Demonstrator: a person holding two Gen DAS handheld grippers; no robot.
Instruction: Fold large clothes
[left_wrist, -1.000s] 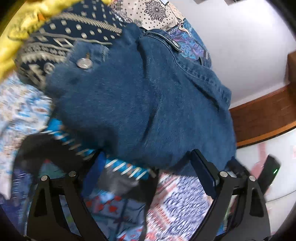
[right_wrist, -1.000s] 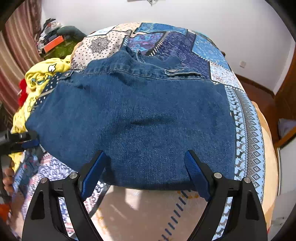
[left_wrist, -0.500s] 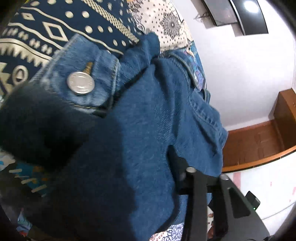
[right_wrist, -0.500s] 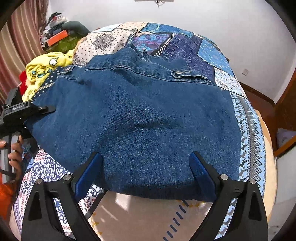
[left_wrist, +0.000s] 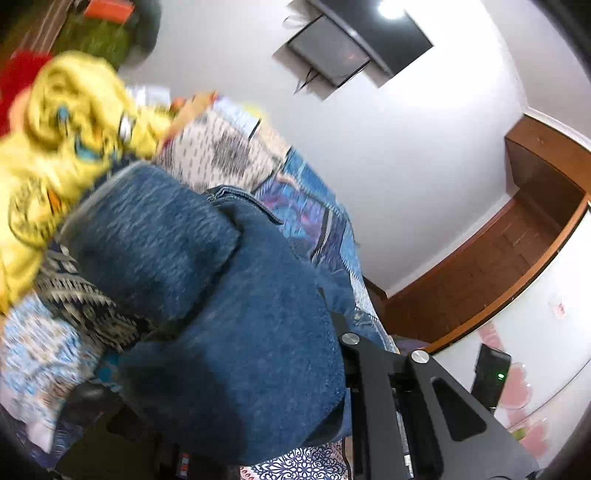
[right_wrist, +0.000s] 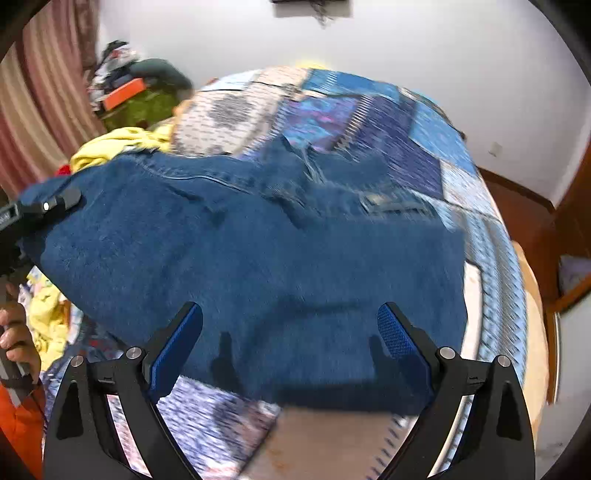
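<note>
- Nearest in the right wrist view: right gripper (right_wrist: 290, 341) hanging over the near hem of the denim garment (right_wrist: 258, 258), jaws standing wide, blue pads (right_wrist: 395, 334) gripping nothing, cloth lying below and between them rather than pinched.
- Just beyond: denim garment spreading across the patchwork bedspread (right_wrist: 369, 122), most of it lying flat, near hem running side to side close to the bed's near edge.
- At the garment's left end: left gripper (right_wrist: 48, 205) pinching a corner of the denim, jaws having just been closing, now narrow with cloth between them; that corner rising off the bed.
- In the left wrist view: denim (left_wrist: 229, 332) bunching over the left gripper (left_wrist: 343, 369), hiding one finger entirely; black frame showing on the right side only.
- Judging progress: folding barely starting, one corner taken, right side not yet gripped, no fold laid down, all creasing and squaring remaining.
- Judging orientation: long axis running left to right across the bed, seamed band and small pocket flap (right_wrist: 391, 203) pointing toward the far wall, plain hem toward the cameras.
- Farther off: yellow clothing (right_wrist: 122, 146) heaping past the denim's left end, touching or just beside it.
- Farthest: white wall (right_wrist: 406, 48) closing the scene behind the bed.
</note>
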